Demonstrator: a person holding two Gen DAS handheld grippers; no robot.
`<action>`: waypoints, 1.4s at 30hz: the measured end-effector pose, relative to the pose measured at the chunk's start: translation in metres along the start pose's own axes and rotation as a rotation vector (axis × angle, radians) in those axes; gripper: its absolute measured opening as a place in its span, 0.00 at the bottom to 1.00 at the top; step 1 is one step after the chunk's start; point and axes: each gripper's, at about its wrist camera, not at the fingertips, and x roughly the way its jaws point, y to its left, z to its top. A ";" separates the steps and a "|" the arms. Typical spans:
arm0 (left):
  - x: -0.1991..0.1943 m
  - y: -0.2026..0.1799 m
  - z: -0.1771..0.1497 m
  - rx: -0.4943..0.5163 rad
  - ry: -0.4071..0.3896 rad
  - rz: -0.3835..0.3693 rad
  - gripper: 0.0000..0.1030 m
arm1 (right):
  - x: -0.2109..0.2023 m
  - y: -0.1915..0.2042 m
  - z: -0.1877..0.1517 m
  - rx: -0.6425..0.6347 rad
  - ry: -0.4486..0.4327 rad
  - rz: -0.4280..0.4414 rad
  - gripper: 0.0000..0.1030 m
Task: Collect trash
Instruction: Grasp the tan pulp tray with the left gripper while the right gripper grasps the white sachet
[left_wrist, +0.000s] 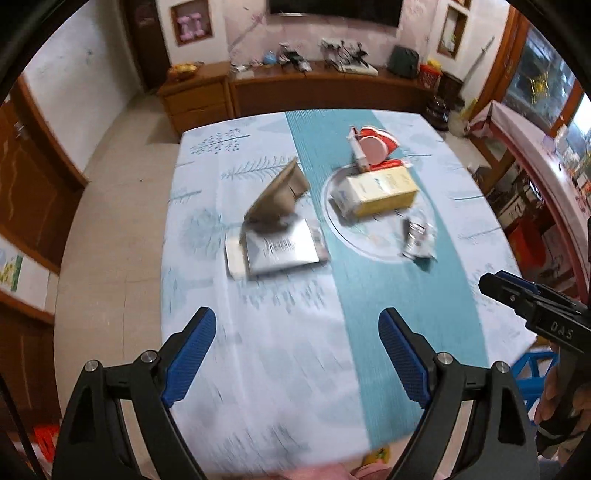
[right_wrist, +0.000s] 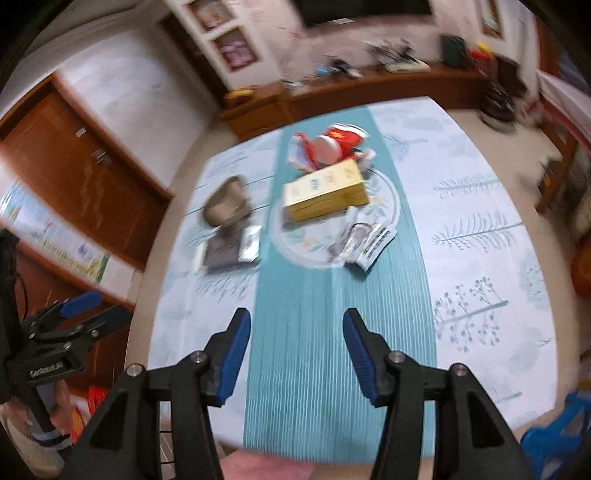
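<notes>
Trash lies on the far half of a table with a pale blue and teal cloth. There is a yellow carton, a red and white wrapper, a crumpled silver wrapper, a brown paper cup on its side and a flat silver packet. My left gripper is open and empty above the table's near part. My right gripper is open and empty, also well short of the trash; it shows in the left wrist view.
A wooden sideboard with clutter stands behind the table. Wooden doors line the left wall. A blue stool stands at the table's near right corner. Tiled floor lies to the left of the table.
</notes>
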 end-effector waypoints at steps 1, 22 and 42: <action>0.014 0.007 0.016 0.020 0.014 -0.007 0.86 | 0.010 -0.001 0.006 0.026 0.006 -0.013 0.51; 0.166 0.029 0.121 0.121 0.169 -0.006 0.86 | 0.142 -0.028 0.056 0.309 0.089 -0.306 0.63; 0.129 0.014 0.112 0.106 0.073 -0.054 0.09 | 0.080 -0.031 0.032 0.285 -0.044 -0.162 0.08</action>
